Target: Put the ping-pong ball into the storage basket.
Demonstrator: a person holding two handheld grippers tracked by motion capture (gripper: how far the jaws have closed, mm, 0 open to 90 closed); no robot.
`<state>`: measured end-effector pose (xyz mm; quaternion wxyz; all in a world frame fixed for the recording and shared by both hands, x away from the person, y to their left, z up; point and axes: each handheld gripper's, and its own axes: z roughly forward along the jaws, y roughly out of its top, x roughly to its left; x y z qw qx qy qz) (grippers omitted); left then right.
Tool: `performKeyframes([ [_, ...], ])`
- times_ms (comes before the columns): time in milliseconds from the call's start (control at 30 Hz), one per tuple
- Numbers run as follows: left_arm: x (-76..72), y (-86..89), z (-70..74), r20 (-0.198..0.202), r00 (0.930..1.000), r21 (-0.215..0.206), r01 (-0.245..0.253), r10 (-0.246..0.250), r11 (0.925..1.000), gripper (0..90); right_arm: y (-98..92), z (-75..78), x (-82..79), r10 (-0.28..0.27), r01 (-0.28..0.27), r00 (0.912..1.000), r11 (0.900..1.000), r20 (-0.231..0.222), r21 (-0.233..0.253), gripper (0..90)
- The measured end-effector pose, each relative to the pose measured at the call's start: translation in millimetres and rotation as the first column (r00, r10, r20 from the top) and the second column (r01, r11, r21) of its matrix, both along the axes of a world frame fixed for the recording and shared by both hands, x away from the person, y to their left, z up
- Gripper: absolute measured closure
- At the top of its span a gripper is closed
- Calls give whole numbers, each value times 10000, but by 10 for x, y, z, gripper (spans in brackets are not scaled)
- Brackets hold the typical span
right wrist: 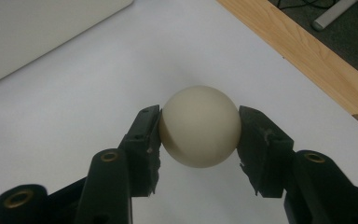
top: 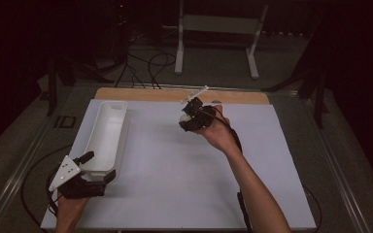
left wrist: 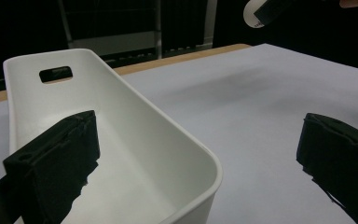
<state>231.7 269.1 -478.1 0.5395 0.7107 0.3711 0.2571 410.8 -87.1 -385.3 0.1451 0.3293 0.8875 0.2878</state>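
Right gripper (right wrist: 199,128) is clamped on a cream ball (right wrist: 200,126), one jaw on each side. The ball is held above the white tabletop (top: 184,165), toward its far edge, well apart from the white bin (top: 108,131). Left gripper (left wrist: 196,154) is spread wide at the bin's near end: one jaw is seen inside the bin (left wrist: 135,140), the other outside over the tabletop, with the bin's near corner between them. No contact with the wall can be made out.
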Motion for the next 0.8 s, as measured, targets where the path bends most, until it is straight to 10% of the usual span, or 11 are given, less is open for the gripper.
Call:
performKeyframes([
  [800, 4, -7, -4, -55, 10000, 72, -6, 7, 10000, 0, 154, 13, -11, 245, -246, 9997, 9995, 31, 222, 505],
])
